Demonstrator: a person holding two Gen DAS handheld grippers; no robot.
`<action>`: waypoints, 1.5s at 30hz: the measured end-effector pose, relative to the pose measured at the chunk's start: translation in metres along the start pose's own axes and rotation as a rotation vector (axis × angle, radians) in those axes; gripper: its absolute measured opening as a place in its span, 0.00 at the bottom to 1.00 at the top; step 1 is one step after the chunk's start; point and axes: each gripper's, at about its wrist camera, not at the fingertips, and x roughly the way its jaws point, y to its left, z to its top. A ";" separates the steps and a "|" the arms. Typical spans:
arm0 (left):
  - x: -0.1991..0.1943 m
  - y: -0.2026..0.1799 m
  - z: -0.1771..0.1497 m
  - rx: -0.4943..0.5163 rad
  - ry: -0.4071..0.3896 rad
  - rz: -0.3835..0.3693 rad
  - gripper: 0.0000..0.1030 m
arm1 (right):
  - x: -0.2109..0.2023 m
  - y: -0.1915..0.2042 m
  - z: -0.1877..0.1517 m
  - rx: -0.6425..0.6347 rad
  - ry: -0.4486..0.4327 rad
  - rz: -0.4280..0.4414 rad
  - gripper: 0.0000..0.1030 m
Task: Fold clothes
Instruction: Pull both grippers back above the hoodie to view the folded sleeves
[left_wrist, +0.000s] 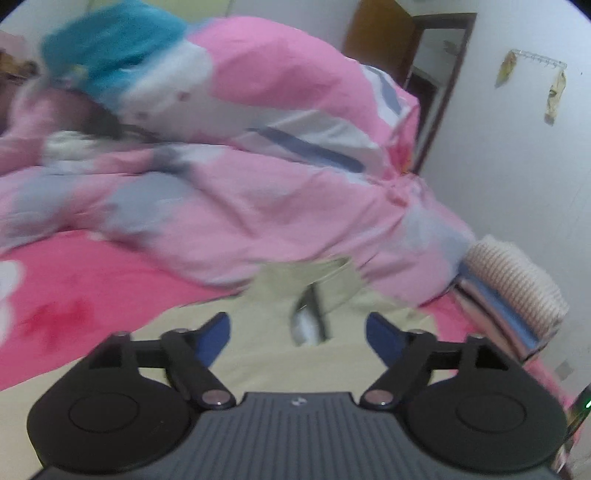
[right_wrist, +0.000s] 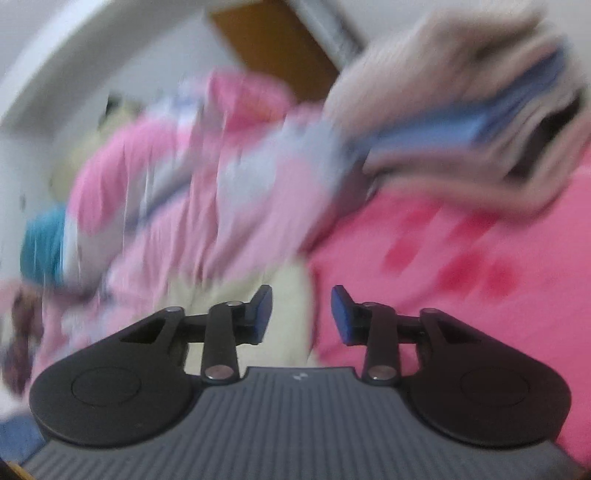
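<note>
Two grippers are in view, each with jaws apart and nothing between them: the left gripper (left_wrist: 297, 334) hangs over a pale cream garment (left_wrist: 266, 350) spread on the pink-sheeted bed (left_wrist: 92, 280), the right gripper (right_wrist: 301, 314) over the same cloth (right_wrist: 291, 291) where it meets bare sheet. The garment's far end runs under a heaped pink quilt (left_wrist: 258, 206); a stack of folded clothes (left_wrist: 517, 295) sits toward the bed's far right edge. Both views are motion-blurred. Judgement: the scene fits either a garment laid out for folding or one released mid-fold. Seams and edges are indistinct, so no grasp point can be named.
</note>
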 end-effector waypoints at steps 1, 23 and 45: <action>-0.016 0.006 -0.007 0.010 0.003 0.020 0.85 | -0.015 -0.004 0.008 0.007 -0.042 -0.010 0.47; -0.004 0.003 -0.183 0.313 0.219 -0.192 0.98 | -0.149 0.067 -0.117 -0.579 0.392 -0.175 0.44; -0.014 0.020 -0.221 0.351 0.157 -0.238 1.00 | -0.174 0.179 -0.185 -0.637 0.439 -0.164 0.24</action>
